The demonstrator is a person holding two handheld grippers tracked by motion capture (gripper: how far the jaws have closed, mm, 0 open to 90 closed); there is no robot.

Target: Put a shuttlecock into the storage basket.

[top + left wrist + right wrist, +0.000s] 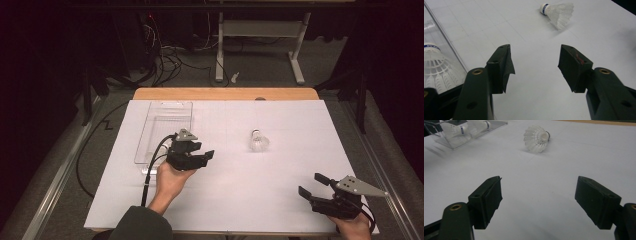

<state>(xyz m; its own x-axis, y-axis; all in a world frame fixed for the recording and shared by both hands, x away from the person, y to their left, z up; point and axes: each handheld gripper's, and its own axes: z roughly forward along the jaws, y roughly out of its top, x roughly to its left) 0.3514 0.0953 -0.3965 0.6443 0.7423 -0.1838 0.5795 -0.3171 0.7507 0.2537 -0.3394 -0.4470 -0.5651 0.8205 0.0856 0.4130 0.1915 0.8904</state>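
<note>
A white shuttlecock lies on its side on the white sheet, right of centre. A clear plastic box stands at the left and holds shuttlecocks. My left gripper hovers beside the box's near right corner, open, nothing between its jaws, pointing toward the loose shuttlecock. My right gripper rests open near the sheet's front right corner, empty, facing the same shuttlecock from farther off.
The white sheet covers most of a wooden table. A black cable trails from the left gripper over the front edge. Beyond the table are a metal desk frame and tangled cables on the floor.
</note>
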